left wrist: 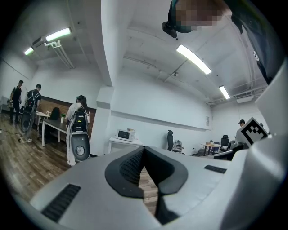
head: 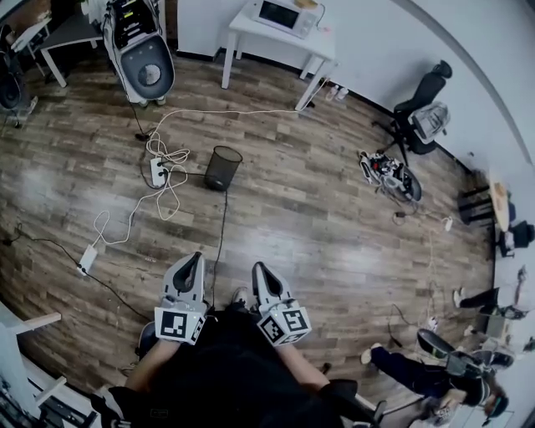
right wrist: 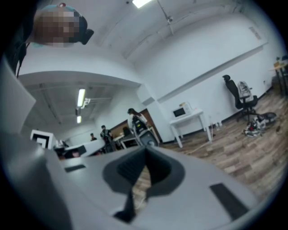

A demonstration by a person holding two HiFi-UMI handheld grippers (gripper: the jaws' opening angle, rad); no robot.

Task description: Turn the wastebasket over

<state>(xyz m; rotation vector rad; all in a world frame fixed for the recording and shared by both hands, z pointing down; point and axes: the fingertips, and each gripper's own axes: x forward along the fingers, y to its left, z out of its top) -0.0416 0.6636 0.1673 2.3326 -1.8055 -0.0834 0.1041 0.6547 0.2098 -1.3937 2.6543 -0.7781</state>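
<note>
Sitting upright on the wood floor [head: 318,217] is the black mesh wastebasket [head: 223,167], open end up, roughly mid-room and well apart from both grippers. Just to its left, a white power strip [head: 157,171] is lying in a tangle of white cables [head: 134,213]. A thin black cord [head: 221,242] is running from near the basket back toward the person. Further off, a microwave [head: 282,15] is sitting on a white worktop [head: 241,27] by the wall, and an office chair [head: 422,96] is standing off to the right. The left gripper [head: 193,262] and right gripper [head: 260,271] are hovering side by side close to the person's body, pointing toward the basket. Both sets of fingers are pressing together, with nothing caught between them.
</note>
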